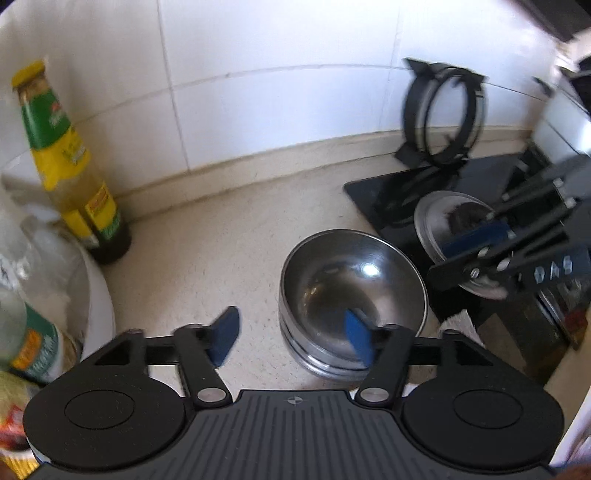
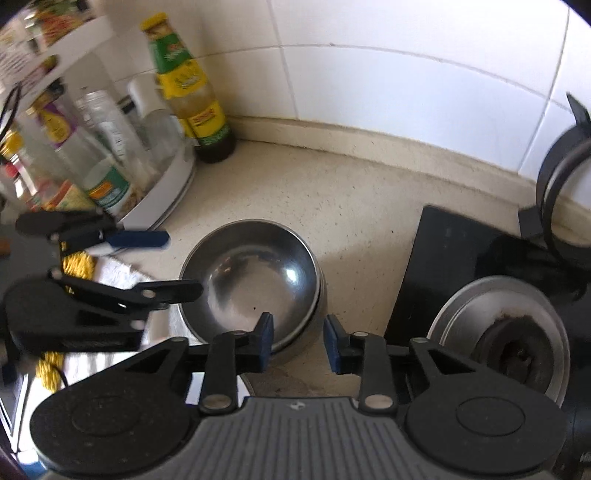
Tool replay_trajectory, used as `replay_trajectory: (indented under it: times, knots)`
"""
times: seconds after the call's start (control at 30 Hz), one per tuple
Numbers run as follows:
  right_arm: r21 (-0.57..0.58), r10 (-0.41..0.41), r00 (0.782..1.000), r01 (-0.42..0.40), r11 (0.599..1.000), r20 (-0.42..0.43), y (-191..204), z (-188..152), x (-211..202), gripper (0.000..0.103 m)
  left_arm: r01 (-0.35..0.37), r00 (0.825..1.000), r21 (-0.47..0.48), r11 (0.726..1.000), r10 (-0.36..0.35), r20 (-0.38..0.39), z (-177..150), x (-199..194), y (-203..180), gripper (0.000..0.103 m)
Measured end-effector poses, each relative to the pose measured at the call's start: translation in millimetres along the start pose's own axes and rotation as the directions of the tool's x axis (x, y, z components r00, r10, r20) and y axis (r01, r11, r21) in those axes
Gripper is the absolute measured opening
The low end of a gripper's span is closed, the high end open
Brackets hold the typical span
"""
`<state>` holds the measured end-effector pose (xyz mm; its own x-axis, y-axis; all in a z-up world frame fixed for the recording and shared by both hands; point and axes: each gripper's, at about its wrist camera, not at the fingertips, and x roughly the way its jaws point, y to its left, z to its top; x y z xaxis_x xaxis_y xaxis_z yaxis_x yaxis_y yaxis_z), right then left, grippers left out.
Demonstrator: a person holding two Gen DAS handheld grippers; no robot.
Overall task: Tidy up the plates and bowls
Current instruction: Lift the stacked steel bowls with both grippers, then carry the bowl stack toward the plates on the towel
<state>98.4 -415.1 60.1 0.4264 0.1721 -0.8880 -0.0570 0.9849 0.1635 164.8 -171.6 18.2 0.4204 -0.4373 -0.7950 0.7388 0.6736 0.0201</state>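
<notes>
Where the counter (image 2: 369, 206) lies, shiny nested steel bowls (image 1: 352, 291), both tools (image 1: 291, 338) (image 2: 298, 341) parted, empty.

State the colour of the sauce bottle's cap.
Yellow. The cap tops the sauce bottle by the wall; the right wrist view shows it best.

- The stacked bowls (image 1: 352, 291) are shiny silver steel.
- The table (image 1: 229, 240) is cream with fine dark specks.
- The wall tiles (image 1: 277, 74) are plain white.
- The sauce bottle (image 1: 70, 162), upper left, has a yellow cap and green-and-yellow labels.
- The stove top (image 2: 443, 266) is glossy black.
</notes>
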Motion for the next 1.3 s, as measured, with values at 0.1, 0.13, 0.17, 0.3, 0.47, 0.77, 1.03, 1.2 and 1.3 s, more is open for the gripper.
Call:
replay_trajectory:
  times: [0.1,0.13,0.17,0.3,0.47,0.77,1.03,1.2,1.3]
  knots:
    - [-0.098,0.015,1.000,-0.014,0.995,0.007,-5.0,-11.9,-4.5,0.059,-0.006,0.998,0.100,0.995,0.001,0.055,-12.8,-10.1,5.4,0.078]
    - [-0.149,0.014,1.000,-0.013,0.989,0.005,-5.2,-16.0,-4.2,0.059,-0.007,0.998,0.137,0.991,-0.003,0.070,-17.7,-11.6,7.6,0.080]
    - [-0.200,0.009,1.000,-0.008,0.980,0.002,-3.1,-19.6,-2.3,0.059,-0.007,0.997,0.171,0.985,-0.007,0.081,-22.7,-11.8,10.0,0.081]
    - [-0.376,0.017,0.999,-0.030,0.926,-0.039,-1.2,-24.0,13.9,0.060,0.035,0.997,0.278,0.960,-0.053,0.060,-35.6,1.5,21.2,0.082]
    - [-0.510,0.058,0.994,-0.100,0.855,-0.096,-2.0,-19.1,46.2,0.064,0.153,0.988,0.343,0.927,-0.151,-0.031,-40.9,36.0,29.2,0.082]
    - [-0.598,0.161,0.954,-0.284,0.749,-0.252,-15.4,6.1,109.9,0.069,0.421,0.906,0.326,0.846,-0.375,-0.198,-28.9,107.7,33.7,0.084]
    - [-0.679,0.151,0.952,-0.298,0.671,-0.267,-28.3,30.6,133.1,0.074,0.452,0.891,0.376,0.809,-0.427,-0.155,-12.4,128.0,26.6,0.088]
    - [-0.738,0.173,0.941,-0.337,0.584,-0.292,-31.1,38.8,140.6,0.079,0.428,0.901,0.416,0.802,-0.413,-0.129,-16.8,127.0,23.7,0.088]
    - [-0.767,0.188,0.942,-0.336,0.546,-0.278,-25.3,45.4,150.9,0.083,0.398,0.914,0.428,0.811,-0.390,-0.110,-13.9,130.9,17.9,0.093]
